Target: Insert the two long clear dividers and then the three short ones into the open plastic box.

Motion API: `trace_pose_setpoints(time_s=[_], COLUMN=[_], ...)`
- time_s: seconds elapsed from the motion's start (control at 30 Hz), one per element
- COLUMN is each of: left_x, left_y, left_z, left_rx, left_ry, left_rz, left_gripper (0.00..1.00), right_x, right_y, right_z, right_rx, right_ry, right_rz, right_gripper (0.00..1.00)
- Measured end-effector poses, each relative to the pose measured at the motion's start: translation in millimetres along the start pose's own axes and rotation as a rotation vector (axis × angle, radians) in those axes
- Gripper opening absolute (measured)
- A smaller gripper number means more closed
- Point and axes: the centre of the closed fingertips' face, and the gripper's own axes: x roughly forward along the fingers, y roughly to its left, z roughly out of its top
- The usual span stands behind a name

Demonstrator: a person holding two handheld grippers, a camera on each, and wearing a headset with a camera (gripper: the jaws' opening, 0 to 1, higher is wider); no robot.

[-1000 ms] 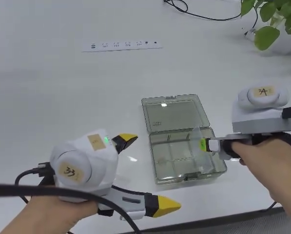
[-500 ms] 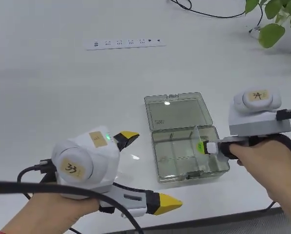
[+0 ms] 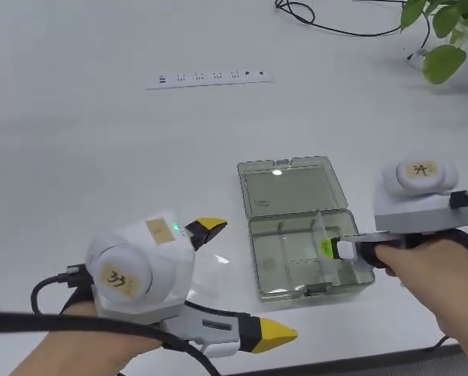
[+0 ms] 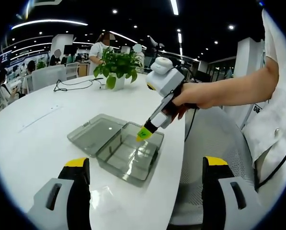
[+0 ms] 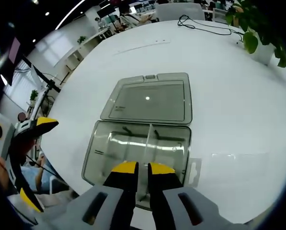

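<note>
I judge the step in hand is the seating of a clear divider [image 3: 318,227]. My right claw [image 3: 328,248] is closed on it and holds it upright over the right part of the open plastic box [image 3: 304,291], which lies on the tabletop [image 3: 100,157] with its lid [image 3: 292,184] flat behind. Long or short, I cannot tell. The next move calls for lining it up with its slots and pressing straight down. The right gripper view shows thin lines across the box floor, maybe dividers. The head view shows my left claw [image 3: 247,280] spread wide and empty, apart from the box at its left.
</note>
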Motion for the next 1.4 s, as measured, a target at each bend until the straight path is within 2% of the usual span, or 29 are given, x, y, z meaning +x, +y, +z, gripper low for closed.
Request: trace_pose_setpoints(time_s=[0.27,0.67,0.77,0.83,1.1,1.2,1.3,1.4], left_x=[-5.1,-10.1,-11.1,-11.7,-13.3,-13.7,-15.3,-17.8], left_y=[-0.6,-6.0,-6.7,-7.1,-8.8,-8.2,-6.2,-5.8], left_z=[1.8,11.1,14.4,17.0,23.9,26.0,30.1,32.6], left_rx=[-0.005,-0.014,-0.015,-0.021,-0.045,-0.049,-0.074,-0.087], left_ry=[0.005,0.003,0.001,-0.002,-0.014,-0.018,-0.043,-0.056], left_rz=[0.024,0.058,0.072,0.085,0.128,0.152,0.181,0.203], left_gripper=[1.00,0.99,0.99,0.99,0.99,0.99,0.98,0.98], right_x=[-10.6,-43.5,-54.2,-61.1,-84.0,-92.4,-102.2,-109.5], right_y=[4.4,9.2,12.5,12.3,12.6,7.0,0.5,-3.5], right_z=[1.3,23.2,28.8,31.9,34.7,33.4,30.2,26.9], right_rx=[0.020,-0.021,-0.061,-0.091,-0.199,-0.248,-0.261,-0.305], right_ry=[-0.034,-0.129,-0.153,-0.167,-0.189,-0.204,-0.208,-0.217], right_rz=[0.056,0.140,0.179,0.186,0.252,0.266,0.296,0.322], right_gripper=[0.14,0.22,0.26,0.27,0.32,0.36,0.40,0.45])
